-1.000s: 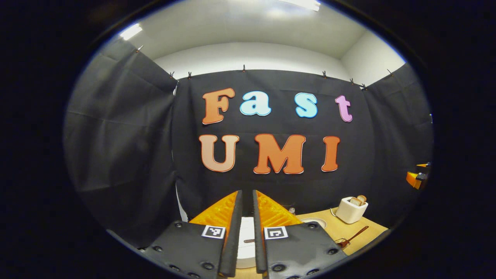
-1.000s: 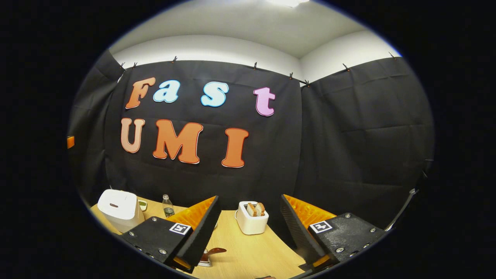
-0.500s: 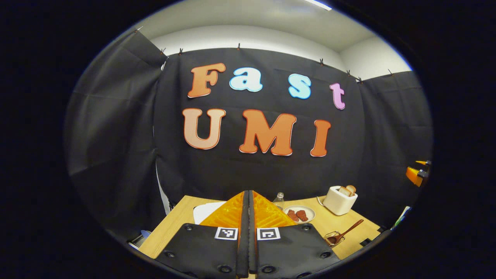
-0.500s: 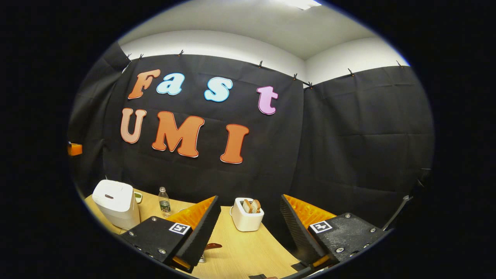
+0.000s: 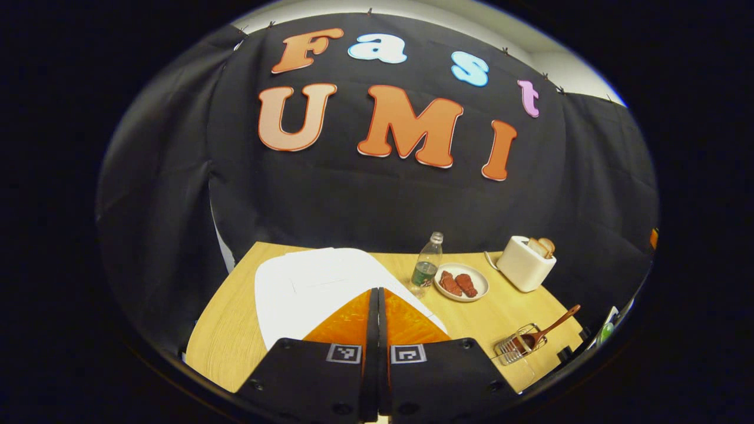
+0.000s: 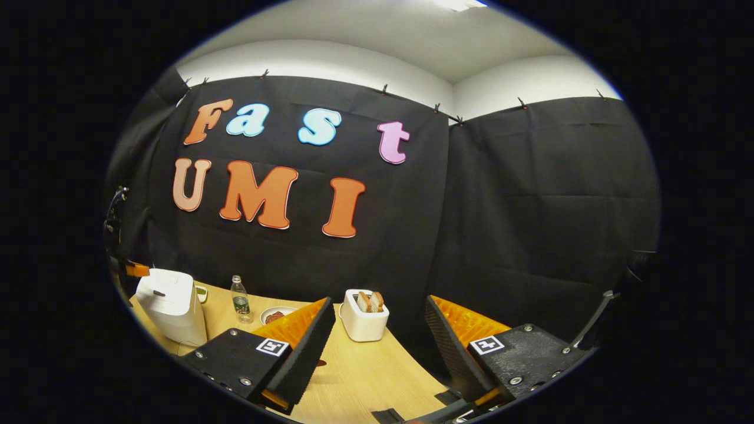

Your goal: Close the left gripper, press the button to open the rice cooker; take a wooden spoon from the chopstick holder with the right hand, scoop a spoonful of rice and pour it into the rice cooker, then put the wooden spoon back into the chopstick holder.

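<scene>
Left gripper view first: we now look down over the white, boxy rice cooker [image 5: 312, 288], where a second ago that camera faced mostly the wall, and our left gripper [image 5: 377, 300] has gone from a narrow gap to fingers pressed flat together with nothing between them, poised just above the lid. We judge the closing step done and the button press next; the lid is still down. Moving right along the pale wooden table [image 5: 235, 330], we pass a clear plastic bottle [image 5: 426, 268], a white plate of reddish food [image 5: 462, 281] and a white toaster holding bread [image 5: 527, 263], then the wire chopstick holder [image 5: 511, 350] with the brown wooden spoon [image 5: 551, 327] leaning in it. Right gripper view shows our right gripper [image 6: 380, 335] spread wide and empty, well apart from the cooker, under black cloth walls and a white ceiling.
</scene>
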Action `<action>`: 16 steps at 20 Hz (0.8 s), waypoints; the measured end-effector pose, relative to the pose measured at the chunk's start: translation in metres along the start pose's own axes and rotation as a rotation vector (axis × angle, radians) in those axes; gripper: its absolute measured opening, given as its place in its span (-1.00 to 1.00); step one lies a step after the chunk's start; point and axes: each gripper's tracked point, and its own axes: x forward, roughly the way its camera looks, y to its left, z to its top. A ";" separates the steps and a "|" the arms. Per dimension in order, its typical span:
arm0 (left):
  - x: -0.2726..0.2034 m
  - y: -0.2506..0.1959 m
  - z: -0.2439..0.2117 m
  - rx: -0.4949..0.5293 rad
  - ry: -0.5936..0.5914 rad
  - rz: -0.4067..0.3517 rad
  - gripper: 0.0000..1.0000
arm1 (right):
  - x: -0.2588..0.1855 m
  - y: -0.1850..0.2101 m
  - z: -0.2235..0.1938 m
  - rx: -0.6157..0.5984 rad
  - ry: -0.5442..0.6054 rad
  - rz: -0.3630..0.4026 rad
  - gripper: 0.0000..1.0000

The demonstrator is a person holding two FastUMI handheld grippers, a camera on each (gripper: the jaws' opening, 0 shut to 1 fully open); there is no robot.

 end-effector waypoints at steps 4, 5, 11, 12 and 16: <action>0.021 0.008 -0.019 -0.016 0.058 0.019 -0.92 | -0.003 -0.025 -0.016 -0.007 0.038 -0.065 0.92; 0.024 0.010 -0.024 -0.011 0.072 0.021 -0.92 | -0.004 -0.030 -0.018 -0.009 0.044 -0.076 0.92; 0.030 0.008 -0.056 -0.066 0.155 0.022 -0.91 | -0.003 -0.040 -0.024 0.017 0.070 -0.097 0.92; 0.034 0.009 -0.050 -0.071 0.128 0.017 -0.90 | -0.003 -0.040 -0.024 0.017 0.070 -0.099 0.92; 0.037 0.010 -0.055 -0.077 0.163 -0.004 -0.88 | -0.004 -0.034 -0.027 0.010 0.073 -0.081 0.92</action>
